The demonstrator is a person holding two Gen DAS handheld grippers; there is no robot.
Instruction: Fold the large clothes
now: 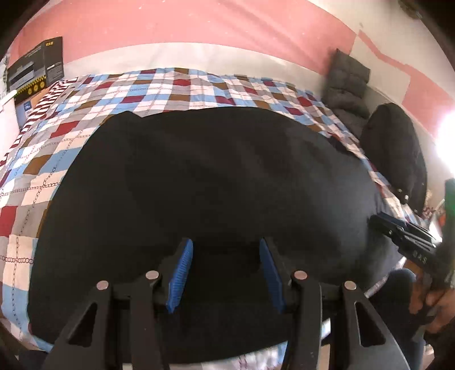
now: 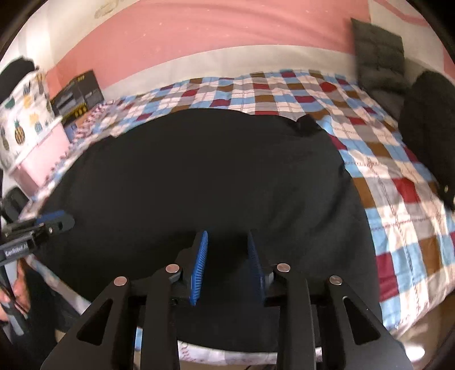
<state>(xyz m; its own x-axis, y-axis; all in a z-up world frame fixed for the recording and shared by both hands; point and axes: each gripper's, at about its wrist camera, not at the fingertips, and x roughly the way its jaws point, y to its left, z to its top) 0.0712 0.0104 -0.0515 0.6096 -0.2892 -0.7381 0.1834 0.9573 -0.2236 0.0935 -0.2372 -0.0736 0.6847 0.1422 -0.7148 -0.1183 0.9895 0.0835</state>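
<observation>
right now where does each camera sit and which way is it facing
Left wrist view: sits on the left hand-held gripper, looking forward and down over its open blue-padded fingers at the large black garment spread on the checked patchwork bedcover; the right hand-held gripper and the hand holding it show at the right edge.
Right wrist view: sits on the right hand-held gripper, facing the same garment; the left hand-held gripper and its hand show at the left edge.
Shared: garment, bedcover, pink wall, dark grey cushion.
</observation>
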